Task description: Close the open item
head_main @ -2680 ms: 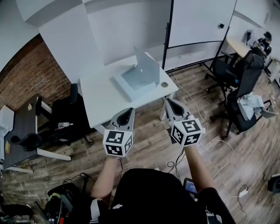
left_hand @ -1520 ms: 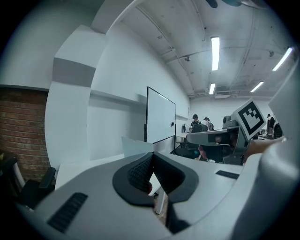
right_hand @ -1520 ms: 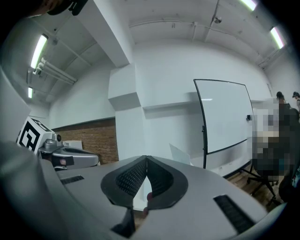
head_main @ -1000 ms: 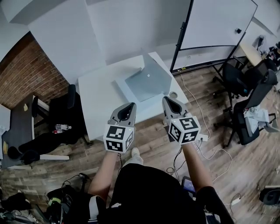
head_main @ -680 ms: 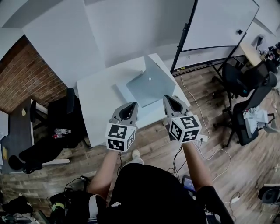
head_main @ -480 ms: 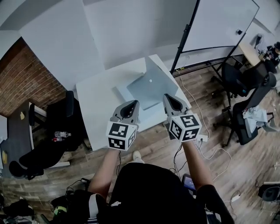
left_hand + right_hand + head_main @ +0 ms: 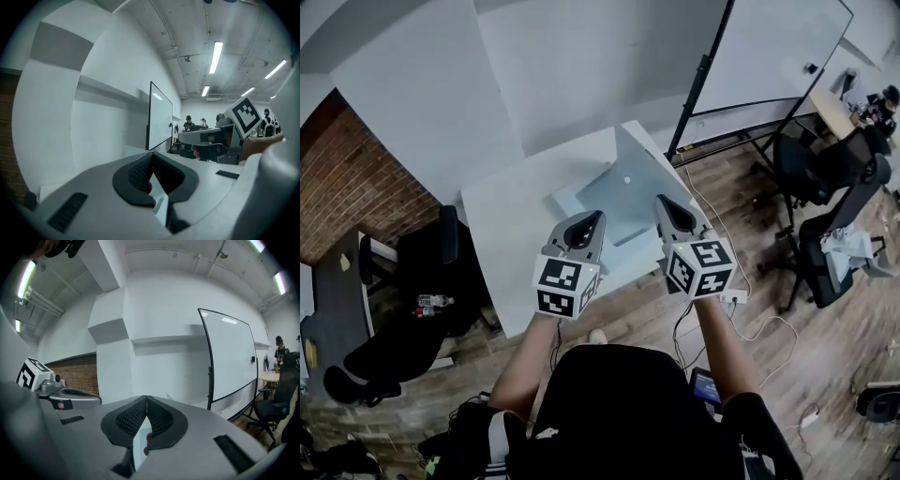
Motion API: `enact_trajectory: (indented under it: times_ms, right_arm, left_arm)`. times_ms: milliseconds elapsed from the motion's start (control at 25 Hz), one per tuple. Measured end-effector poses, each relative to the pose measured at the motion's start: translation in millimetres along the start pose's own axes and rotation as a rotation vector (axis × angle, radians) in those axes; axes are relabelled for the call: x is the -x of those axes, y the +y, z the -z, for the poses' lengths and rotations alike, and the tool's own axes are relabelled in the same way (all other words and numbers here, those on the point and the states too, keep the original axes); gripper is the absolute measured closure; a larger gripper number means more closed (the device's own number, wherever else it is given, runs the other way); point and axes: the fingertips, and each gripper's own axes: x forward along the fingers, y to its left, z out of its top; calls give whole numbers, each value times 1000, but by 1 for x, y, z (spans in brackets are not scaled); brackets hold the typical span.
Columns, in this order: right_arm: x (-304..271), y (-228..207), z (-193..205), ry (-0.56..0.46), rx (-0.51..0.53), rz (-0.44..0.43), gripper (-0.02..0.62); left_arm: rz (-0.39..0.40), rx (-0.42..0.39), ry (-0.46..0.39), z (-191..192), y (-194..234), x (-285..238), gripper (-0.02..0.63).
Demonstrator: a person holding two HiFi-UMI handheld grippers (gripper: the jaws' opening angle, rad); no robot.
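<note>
Wood flooring runs under a white table point(image 7: 511, 234) that stands against a pale wall, with a brick wall off at 9 o'clock and a whiteboard point(image 7: 778, 47) on a black stand at 2 o'clock. Office chairs point(image 7: 825, 178) stand well apart at 3 o'clock.

On the table's right half, at 12 o'clock from the person, sits the laptop point(image 7: 623, 192), open, its grey lid raised and tilted. A small pale mark shows on the lid's visible face; which face that is I cannot tell.

The left gripper point(image 7: 587, 219) is held above the table's near edge, just at 7 o'clock of the laptop. In the left gripper view its jaws point(image 7: 151, 157) meet at the tips with nothing between them. The right gripper point(image 7: 668, 206) hangs over the laptop's near right corner in the head view, and the right gripper view shows its jaws point(image 7: 146, 399) together as well, empty. Neither touches the laptop as far as I can tell.

I judge this the approach: the lid is not yet touched and closing has not begun. The next move calls for bringing one gripper to the lid's top edge and pressing it down toward the base, slowly enough that it does not slam. The other gripper could steady the base so that the laptop does not slide on the smooth top.
</note>
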Motion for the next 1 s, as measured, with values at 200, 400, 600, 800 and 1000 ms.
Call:
enact_trajectory:
  times_ms: [200,400,600,800,1000]
  right_arm:
    - [-8,-6,1,7,-3,18,554]
    - [-15,-12,6,24,-2,20,554]
    - [-24,-25,6,35,-2,8,554]
    - [-37,-40,5,41,-1,-19,554]
    - [-48,-58,-2,43,14,-40,554]
  left_arm:
    - [21,-1,12,6,5,-8,594]
    - [33,4,12,6,5,-20,594]
    - [28,19,12,4,4,-35,594]
    - [10,22,24,6,5,-57,594]
    - [-6,29,11,-2,6,-81,594]
